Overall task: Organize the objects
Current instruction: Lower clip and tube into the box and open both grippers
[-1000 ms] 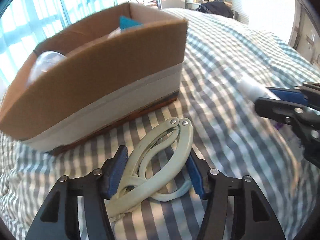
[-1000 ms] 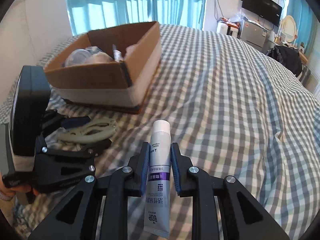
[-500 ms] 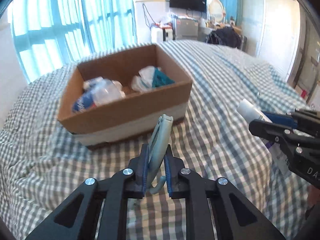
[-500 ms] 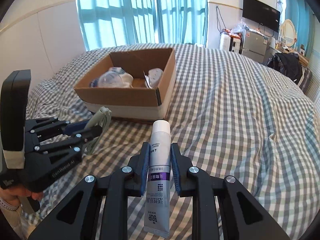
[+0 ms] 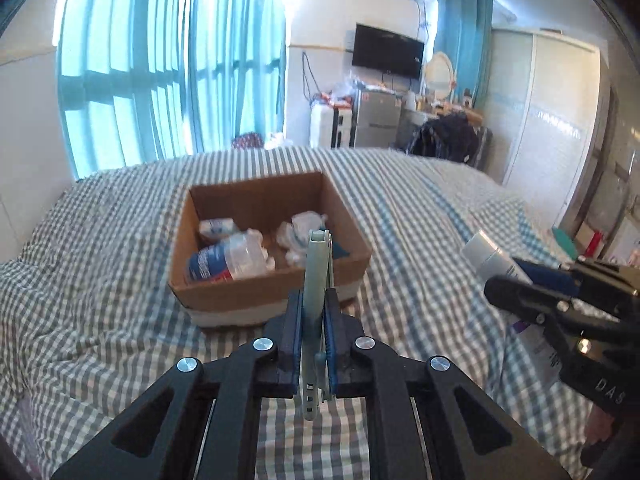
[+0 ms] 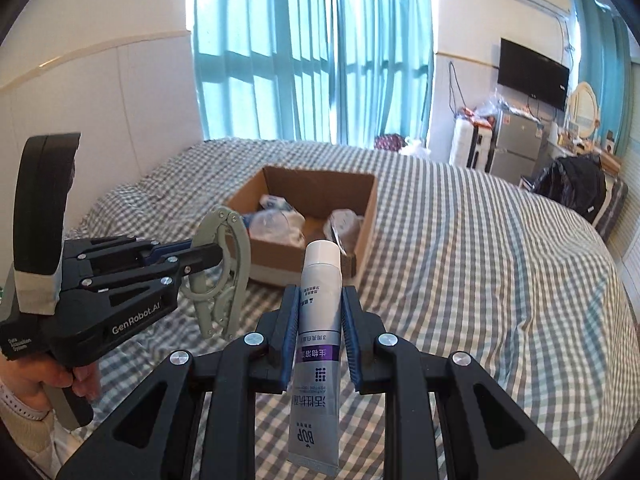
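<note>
My left gripper [image 5: 312, 312] is shut on a pale green plastic clamp [image 5: 316, 276], held edge-on in the air in front of an open cardboard box [image 5: 224, 292]; the clamp also shows in the right wrist view [image 6: 224, 264], as does the left gripper [image 6: 200, 256]. My right gripper [image 6: 320, 300] is shut on a white and purple tube [image 6: 318, 320], cap forward, above the bed; the tube shows at the right of the left wrist view [image 5: 492, 260]. The box [image 6: 364, 216] holds a plastic bottle [image 5: 228, 260] and crumpled wrappers [image 5: 300, 228].
The box sits on a bed with a grey and white checked cover [image 6: 480, 260]. Behind are blue curtains [image 6: 312, 48], a wall TV [image 6: 534, 74], a small fridge [image 6: 516, 144] and a dark bag [image 6: 576, 184] at the bed's far edge.
My left gripper shut on the clamp and lifted it off the bed. Both grippers rose higher above the bed, so the box now lies lower and farther off. The right still holds the tube.
</note>
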Motion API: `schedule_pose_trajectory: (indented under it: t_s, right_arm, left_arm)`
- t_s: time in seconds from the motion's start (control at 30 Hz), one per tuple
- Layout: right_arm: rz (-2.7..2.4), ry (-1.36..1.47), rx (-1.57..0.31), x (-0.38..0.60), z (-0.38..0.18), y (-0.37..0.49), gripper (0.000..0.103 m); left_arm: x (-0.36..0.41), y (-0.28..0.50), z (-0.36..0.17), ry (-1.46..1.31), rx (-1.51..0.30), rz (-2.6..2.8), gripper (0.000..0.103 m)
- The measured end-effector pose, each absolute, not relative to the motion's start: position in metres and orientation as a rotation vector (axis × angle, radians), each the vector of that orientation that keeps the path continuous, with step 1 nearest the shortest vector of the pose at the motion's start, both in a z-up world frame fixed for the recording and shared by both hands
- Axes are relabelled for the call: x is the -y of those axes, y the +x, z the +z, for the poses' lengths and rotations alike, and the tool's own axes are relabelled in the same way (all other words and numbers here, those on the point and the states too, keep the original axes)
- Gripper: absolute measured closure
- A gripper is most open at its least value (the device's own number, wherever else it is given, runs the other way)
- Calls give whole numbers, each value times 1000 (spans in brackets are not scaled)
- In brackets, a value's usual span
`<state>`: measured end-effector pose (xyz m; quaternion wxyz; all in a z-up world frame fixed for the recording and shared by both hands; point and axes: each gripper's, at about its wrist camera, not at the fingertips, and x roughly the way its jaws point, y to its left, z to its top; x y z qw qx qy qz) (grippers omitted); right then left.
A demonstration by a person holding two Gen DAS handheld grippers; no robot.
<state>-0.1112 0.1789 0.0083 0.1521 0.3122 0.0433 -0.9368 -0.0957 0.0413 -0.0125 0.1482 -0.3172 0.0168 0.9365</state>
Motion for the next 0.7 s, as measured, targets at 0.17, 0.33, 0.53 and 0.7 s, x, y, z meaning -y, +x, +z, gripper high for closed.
schedule_pose_trajectory:
  t_s: [0.17,0.33,0.53,0.7]
  right_arm:
    - [-2678,845,-140,-171,26,-118,82]
    - [-2663,797,-130,-164,44,-140,82]
    - [-2637,787,-86,-157,53,-187,82]
    - [-2612,816,-46,-150,45,-241,82]
  left_arm:
    - [-32,-106,7,-865,-12,2716,94]
    - [-25,-128,22,-843,-33,2771,93]
    - [-15,-168,33,-827,23,2774,93]
    - [-12,-208,27,-847,30,2775,93]
